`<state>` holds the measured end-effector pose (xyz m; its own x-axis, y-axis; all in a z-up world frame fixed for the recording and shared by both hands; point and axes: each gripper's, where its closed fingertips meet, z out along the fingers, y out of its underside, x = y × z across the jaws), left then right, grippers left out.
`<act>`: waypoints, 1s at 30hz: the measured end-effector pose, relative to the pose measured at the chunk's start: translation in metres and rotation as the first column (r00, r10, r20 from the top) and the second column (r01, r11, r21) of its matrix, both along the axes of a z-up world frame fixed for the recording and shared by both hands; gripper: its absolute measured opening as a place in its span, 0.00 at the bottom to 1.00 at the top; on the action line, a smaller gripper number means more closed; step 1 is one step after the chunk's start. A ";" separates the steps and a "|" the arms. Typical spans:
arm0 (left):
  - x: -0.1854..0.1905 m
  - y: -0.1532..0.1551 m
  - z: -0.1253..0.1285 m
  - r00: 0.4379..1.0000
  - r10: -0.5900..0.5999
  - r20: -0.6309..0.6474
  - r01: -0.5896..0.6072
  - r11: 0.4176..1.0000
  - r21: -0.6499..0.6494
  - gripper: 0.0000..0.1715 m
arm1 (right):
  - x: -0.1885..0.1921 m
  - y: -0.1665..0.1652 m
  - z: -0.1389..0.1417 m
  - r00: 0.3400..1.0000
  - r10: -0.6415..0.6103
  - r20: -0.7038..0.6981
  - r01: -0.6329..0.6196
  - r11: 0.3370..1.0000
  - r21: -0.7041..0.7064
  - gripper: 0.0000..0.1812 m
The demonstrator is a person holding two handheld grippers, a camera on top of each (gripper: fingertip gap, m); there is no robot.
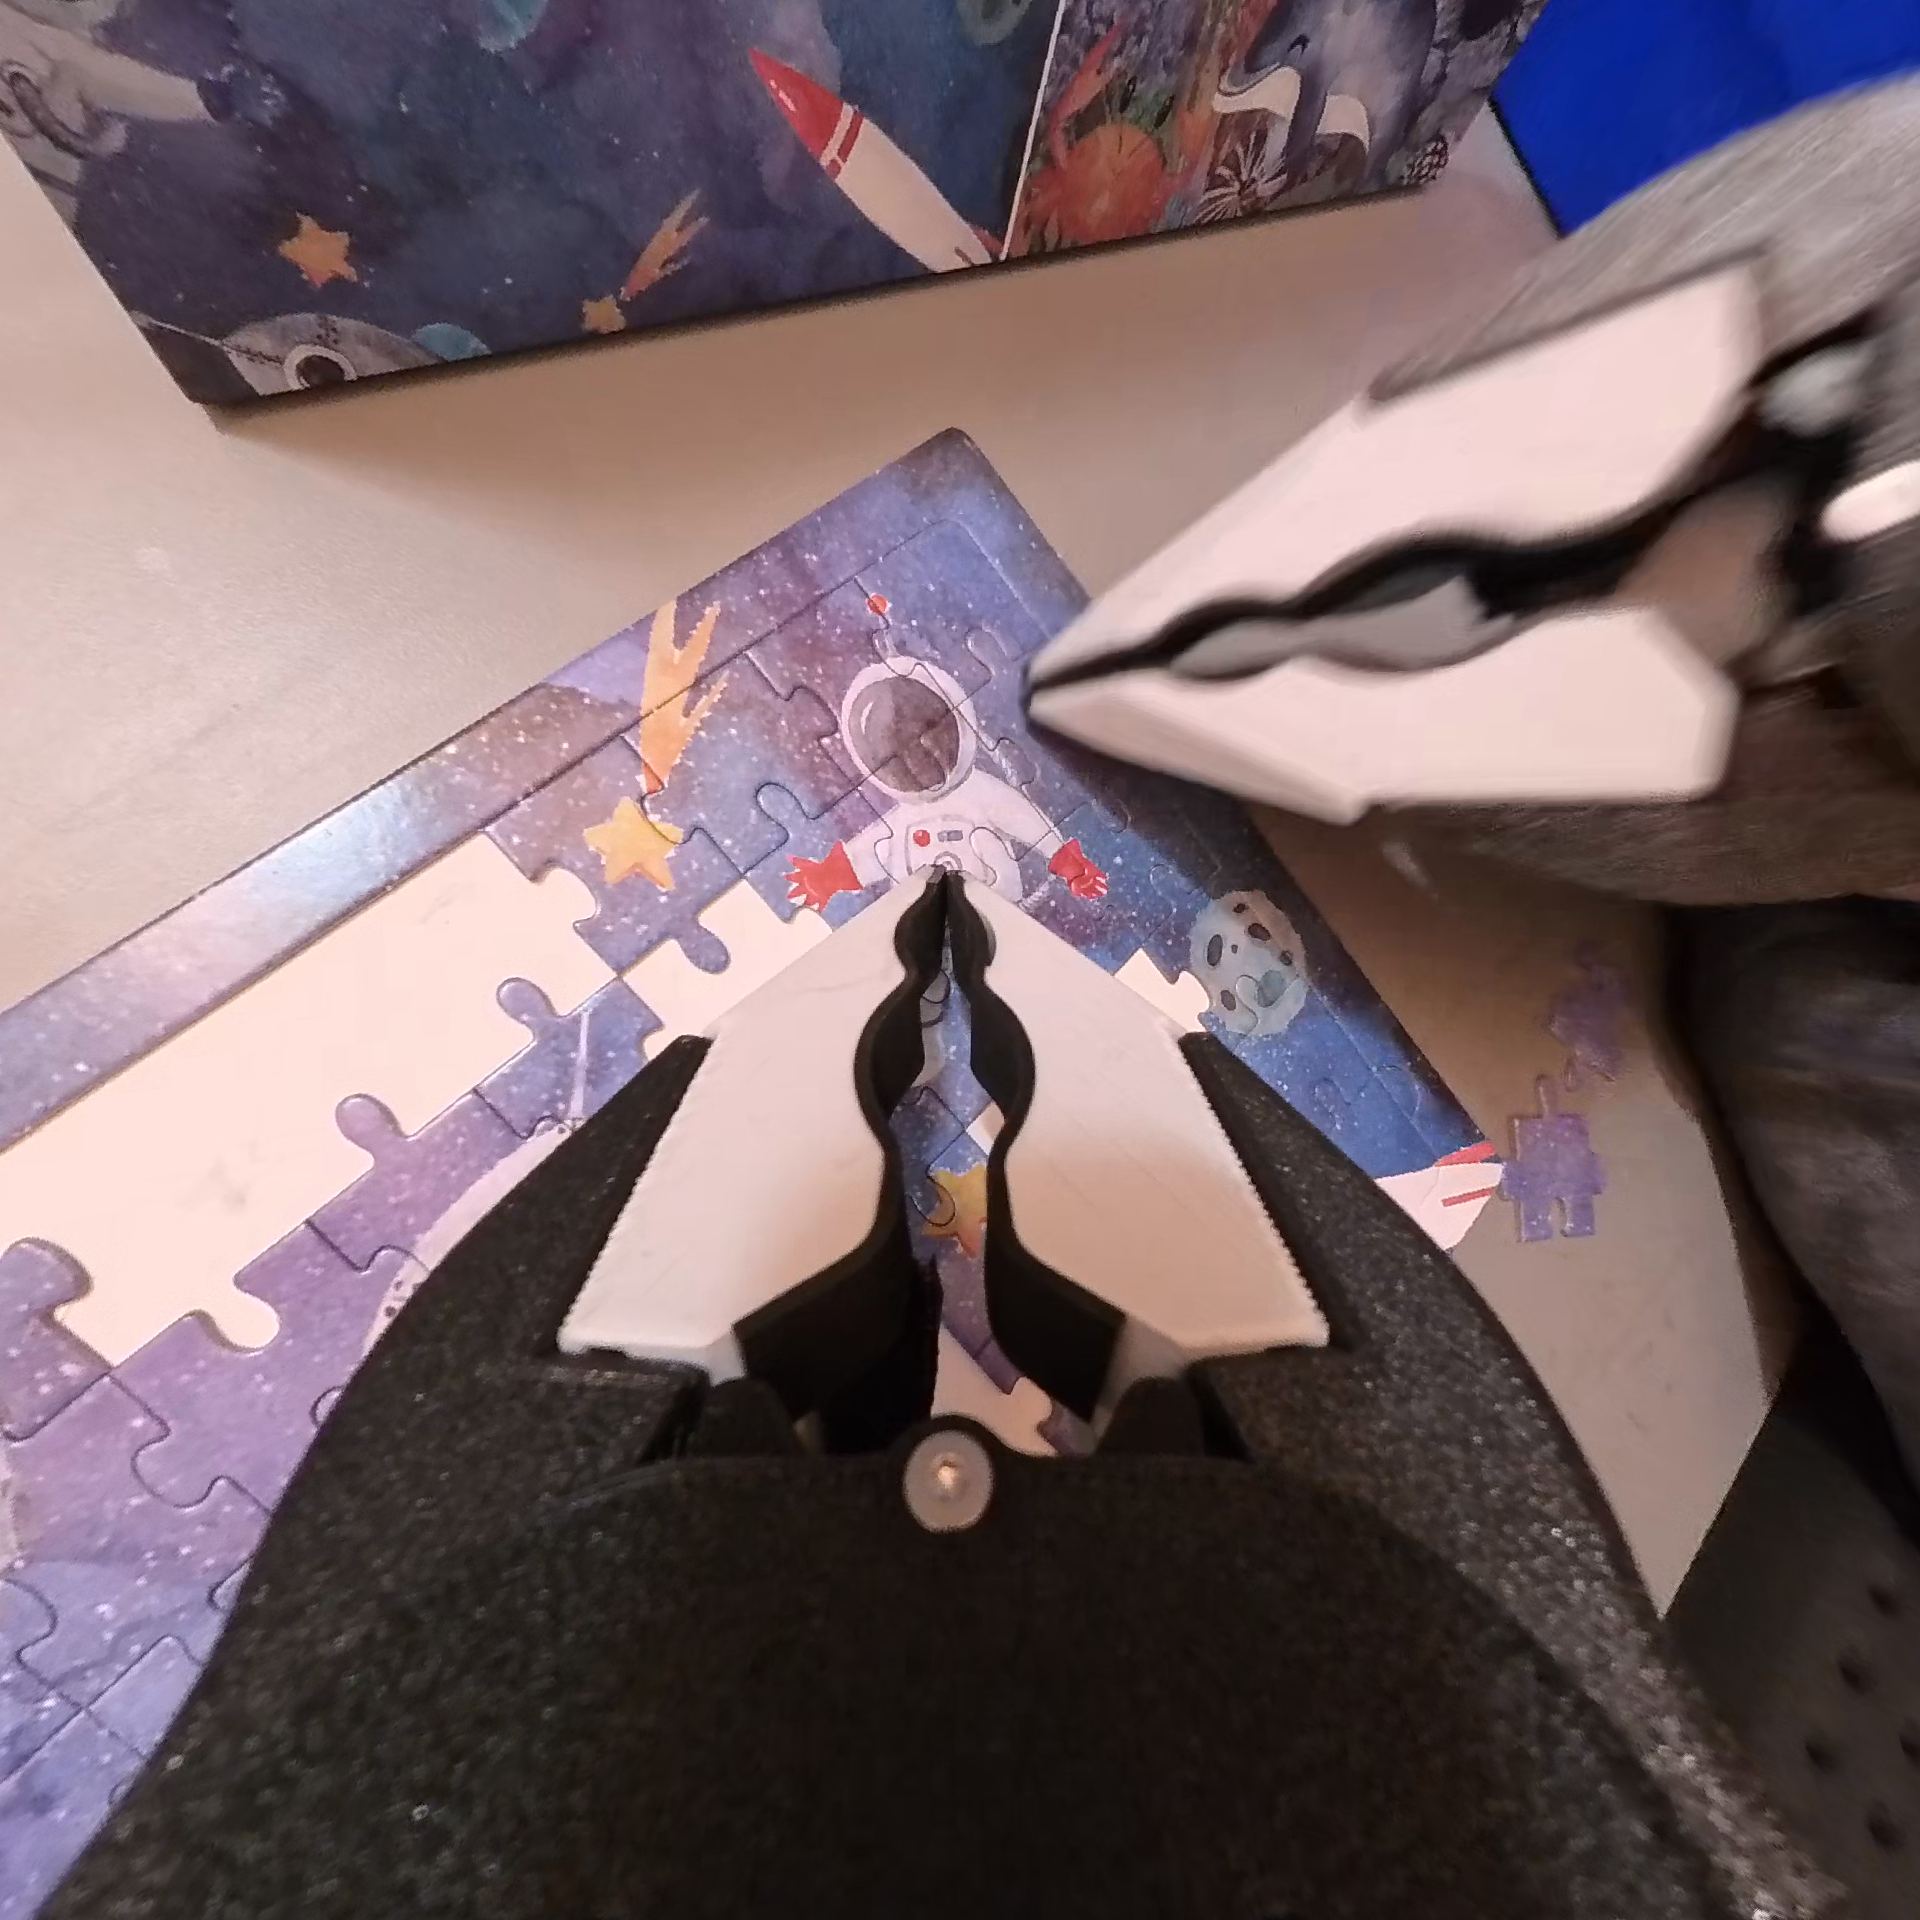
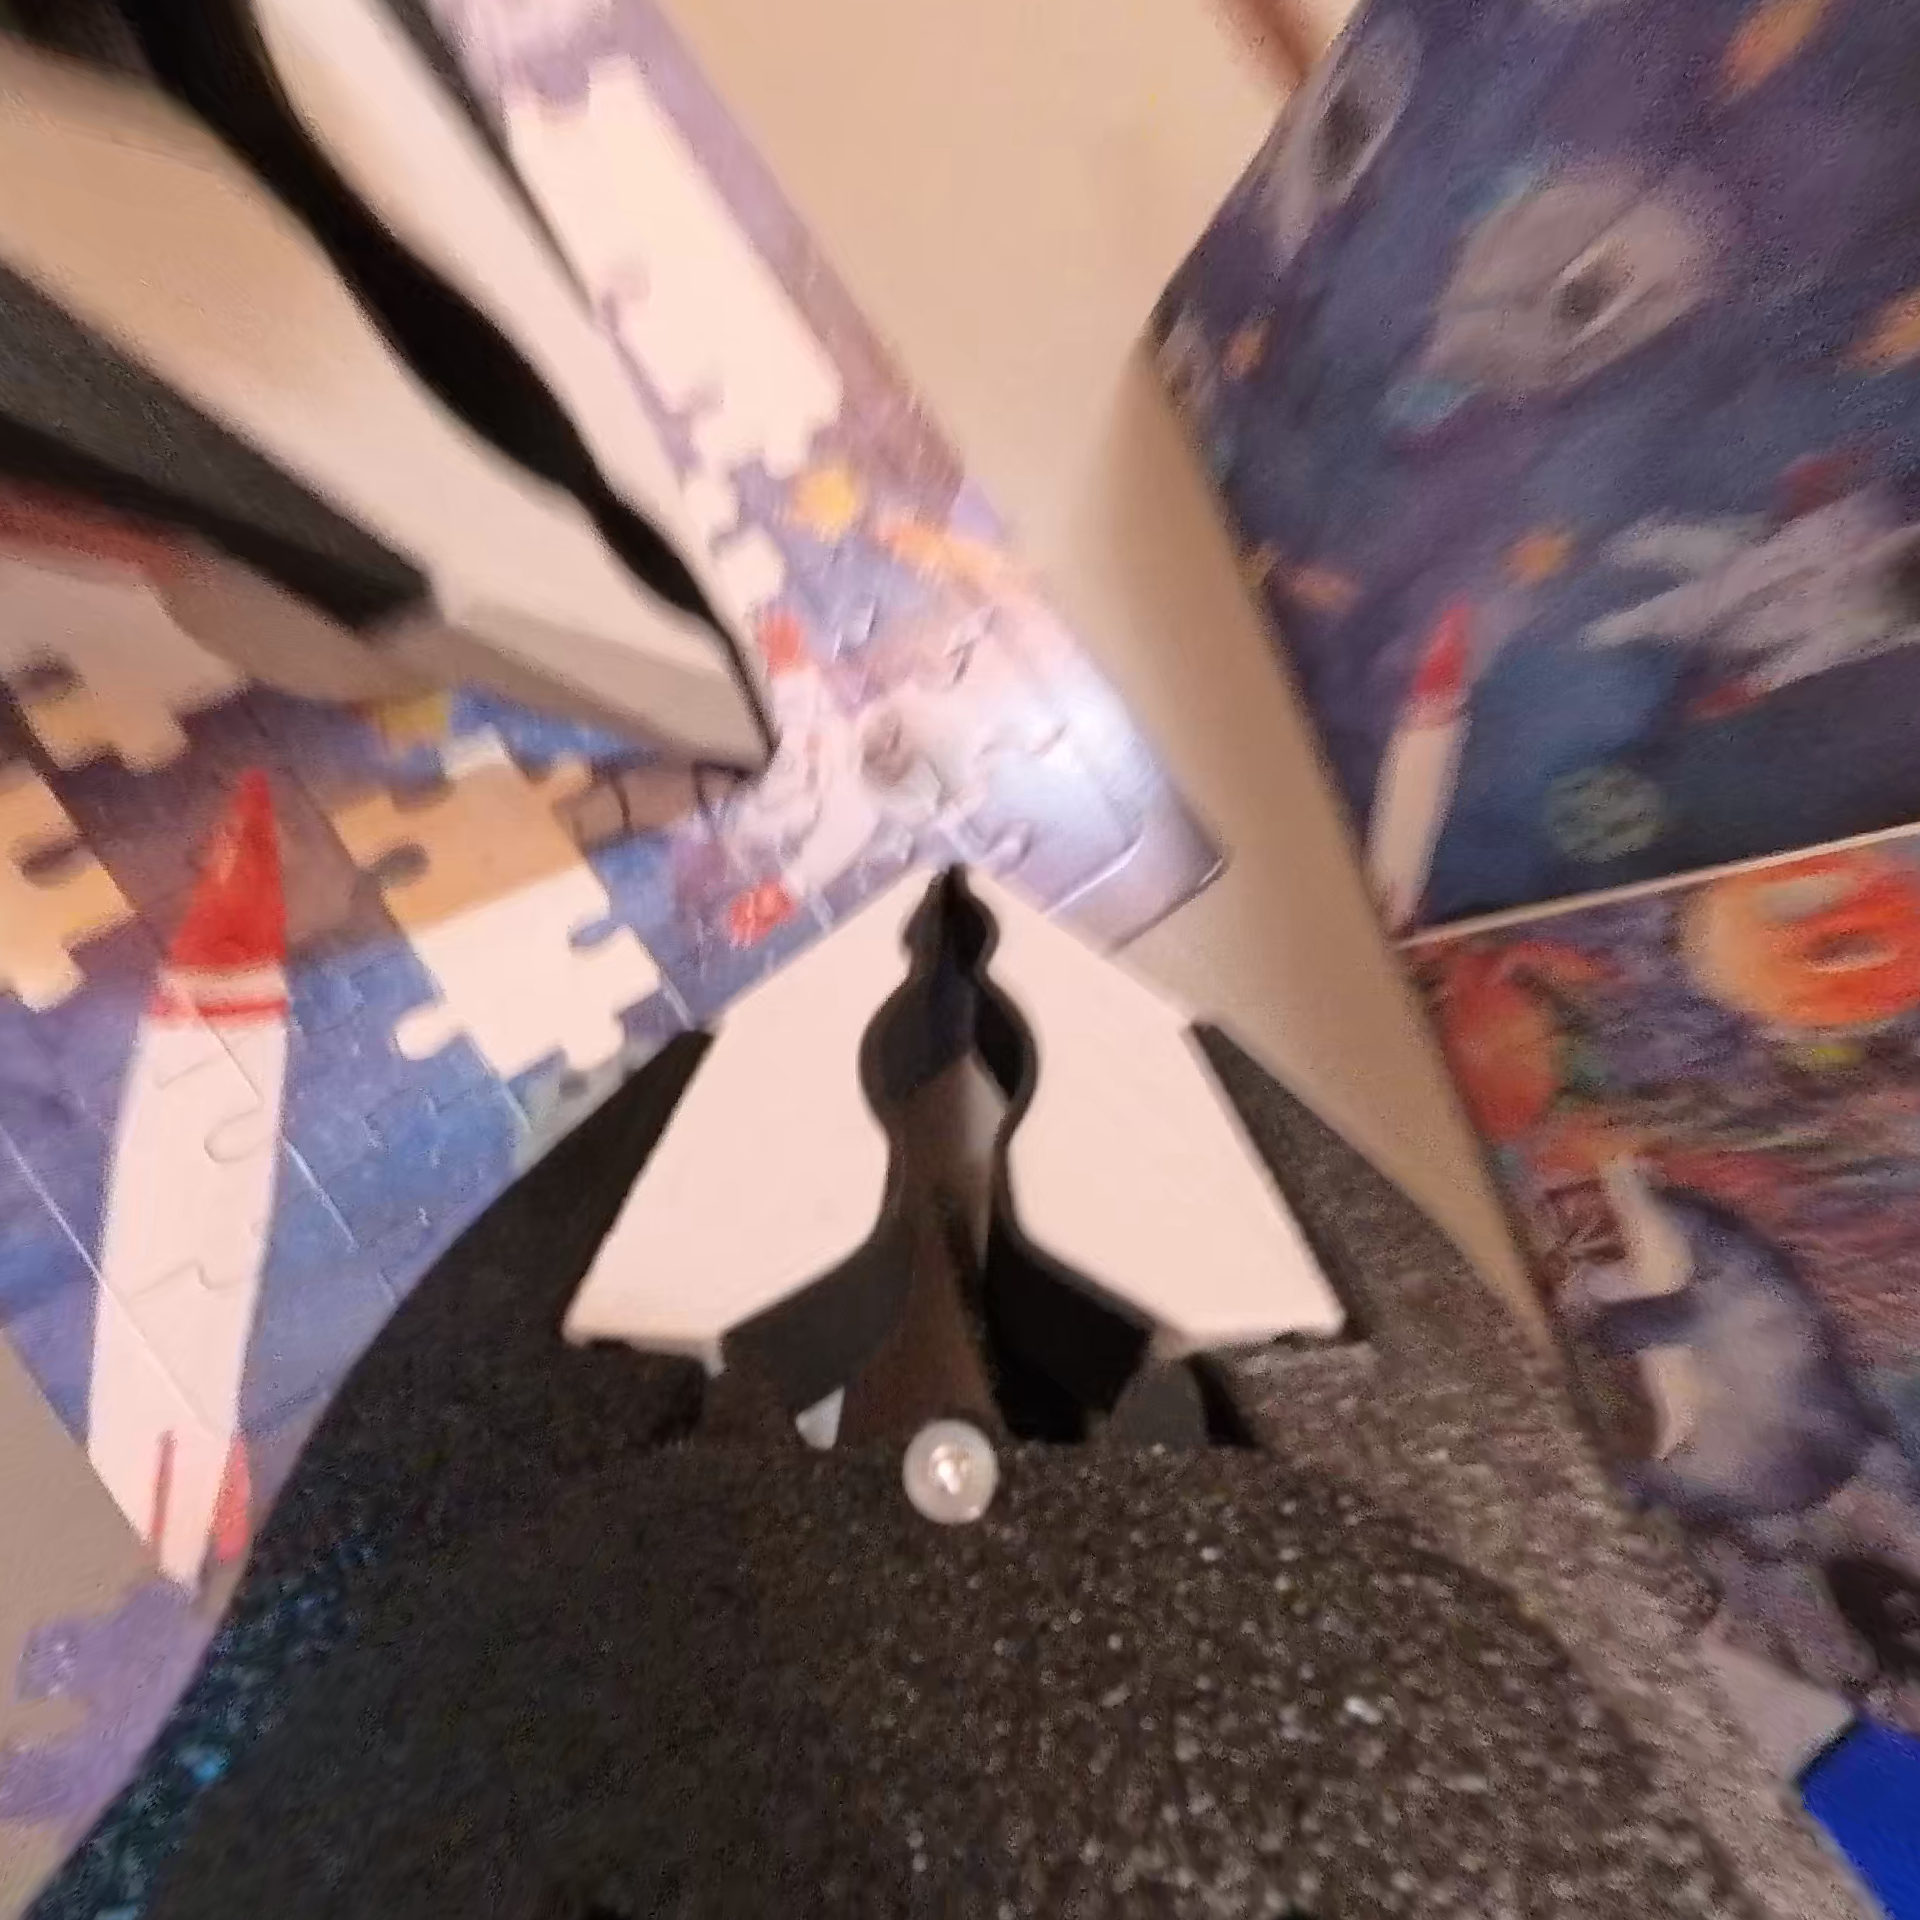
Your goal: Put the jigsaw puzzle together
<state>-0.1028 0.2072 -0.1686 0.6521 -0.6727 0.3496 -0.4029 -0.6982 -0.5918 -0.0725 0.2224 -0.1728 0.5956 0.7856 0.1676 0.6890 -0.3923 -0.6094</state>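
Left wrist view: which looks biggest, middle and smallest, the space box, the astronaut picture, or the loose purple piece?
1. Space box, though partly cut off.
2. Astronaut picture on the puzzle.
3. Loose purple piece beside the puzzle's edge.

The whole view is motion-blurred. The right gripper (image 2: 948,883) has its fingertips pressed together, empty as far as can be seen, at a corner of the puzzle (image 2: 343,997), which lies on a beige table (image 2: 997,208). The picture is partly filled: a red-tipped white rocket (image 2: 197,1091) on the left, an astronaut (image 2: 831,717) by the tips, white gaps (image 2: 509,966) between. The left gripper (image 2: 753,743) reaches in from the upper left, tips over the astronaut. A space-themed box (image 2: 1621,520) stands at right
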 end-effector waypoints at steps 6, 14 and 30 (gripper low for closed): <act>0.000 0.000 0.000 1.000 0.000 0.010 0.000 1.000 -0.009 0.00 | -0.005 0.005 0.036 0.997 -0.011 -0.079 0.023 0.987 0.158 0.00; 0.000 0.000 0.000 1.000 0.000 0.007 0.000 1.000 -0.006 0.00 | 0.009 -0.014 0.014 1.000 -0.010 -0.007 0.011 0.995 0.100 0.00; 0.001 0.000 0.001 0.999 -0.004 -0.035 0.005 1.000 0.030 0.00 | 0.026 -0.020 0.100 0.970 -0.110 -0.218 0.165 0.954 0.250 0.00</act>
<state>-0.1023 0.2072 -0.1672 0.6605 -0.6855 0.3063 -0.4268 -0.6784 -0.5980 -0.0468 0.2027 -0.0724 0.7373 0.6371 0.2247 0.4933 -0.2805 -0.8234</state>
